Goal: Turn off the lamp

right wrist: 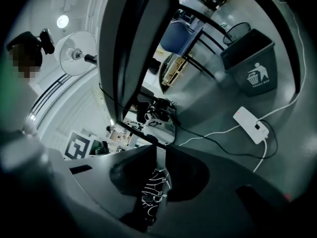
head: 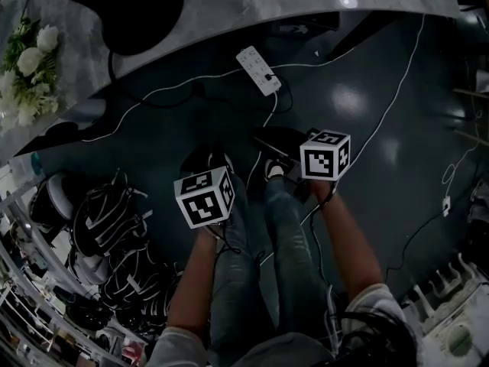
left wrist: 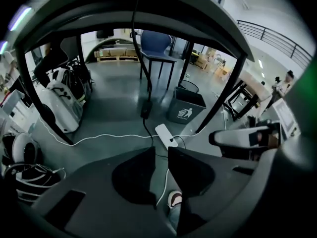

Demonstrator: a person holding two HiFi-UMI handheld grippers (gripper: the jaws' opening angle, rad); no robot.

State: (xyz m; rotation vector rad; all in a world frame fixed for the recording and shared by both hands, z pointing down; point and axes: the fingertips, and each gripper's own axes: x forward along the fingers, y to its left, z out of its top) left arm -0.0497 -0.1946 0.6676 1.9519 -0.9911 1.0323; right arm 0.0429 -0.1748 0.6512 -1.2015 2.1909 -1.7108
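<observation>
Hovering over the dark floor (head: 367,44) near a white power strip (head: 259,69), with left hand-held gripper (left wrist: 161,150) parted and empty, right hand-held gripper (right wrist: 159,150) narrowly parted, clamping nothing.

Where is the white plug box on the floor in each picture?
Head view: the white power strip lies on the floor at top middle, just below the table edge.
Left gripper view: the strip sits near the centre.
Right gripper view: the strip is on the right, about halfway down.
Shared landmark: the white cable running along the floor from it.
</observation>
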